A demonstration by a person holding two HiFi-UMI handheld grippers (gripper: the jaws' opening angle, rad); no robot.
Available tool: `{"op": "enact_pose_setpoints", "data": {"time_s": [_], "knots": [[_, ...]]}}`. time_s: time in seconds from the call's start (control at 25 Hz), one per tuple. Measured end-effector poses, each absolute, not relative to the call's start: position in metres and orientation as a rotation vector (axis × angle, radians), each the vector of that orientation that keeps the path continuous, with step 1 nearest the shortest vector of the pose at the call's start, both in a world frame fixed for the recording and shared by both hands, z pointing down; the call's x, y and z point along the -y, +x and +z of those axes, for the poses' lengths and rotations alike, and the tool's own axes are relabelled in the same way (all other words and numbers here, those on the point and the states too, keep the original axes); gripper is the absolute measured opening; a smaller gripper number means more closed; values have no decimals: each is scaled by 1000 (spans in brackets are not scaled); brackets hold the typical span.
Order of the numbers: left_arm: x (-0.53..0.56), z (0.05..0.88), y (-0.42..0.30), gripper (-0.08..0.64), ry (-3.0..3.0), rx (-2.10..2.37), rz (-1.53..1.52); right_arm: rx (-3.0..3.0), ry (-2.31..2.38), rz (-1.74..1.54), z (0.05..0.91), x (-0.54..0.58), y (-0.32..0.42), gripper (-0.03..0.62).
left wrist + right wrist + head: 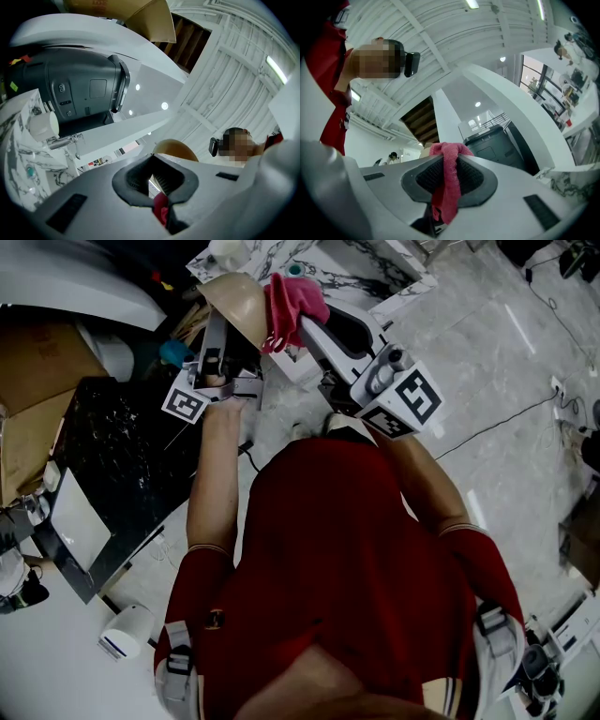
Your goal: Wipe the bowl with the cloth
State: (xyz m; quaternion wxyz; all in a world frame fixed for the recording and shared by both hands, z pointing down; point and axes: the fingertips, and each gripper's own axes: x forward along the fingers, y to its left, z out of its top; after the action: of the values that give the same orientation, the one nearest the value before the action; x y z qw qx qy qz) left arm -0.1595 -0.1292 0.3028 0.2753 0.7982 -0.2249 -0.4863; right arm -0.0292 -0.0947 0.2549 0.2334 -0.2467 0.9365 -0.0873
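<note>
Pale marble floor (487,352) is stretching out below you. You are holding 2 grippers raised ahead of your chest. Your left gripper (217,329) is clamping its jaws on the rim of the tan bowl (236,298). Your right gripper (309,326) is pinching the pink cloth (292,298), which is pressing against the bowl.

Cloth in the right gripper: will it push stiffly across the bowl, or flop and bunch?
Likely floppy: the cloth droops in folds from the shut right gripper. It bunches against the bowl, so it probably yields under pressure. It looks light, and its towelling nap should drag rather than slip.
</note>
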Motion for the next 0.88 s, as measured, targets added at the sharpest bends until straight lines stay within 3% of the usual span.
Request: {"op": "enact_pose_setpoints", "data": {"time_s": [0.48,0.88], "knots": [[123,304,-154,12,2266,551,-1130,-2755,-738,145,237,93,-36,71],[106,300,-147,11,2366,335,-1028,-2875,-506,306,225,87,-49,71]]}}
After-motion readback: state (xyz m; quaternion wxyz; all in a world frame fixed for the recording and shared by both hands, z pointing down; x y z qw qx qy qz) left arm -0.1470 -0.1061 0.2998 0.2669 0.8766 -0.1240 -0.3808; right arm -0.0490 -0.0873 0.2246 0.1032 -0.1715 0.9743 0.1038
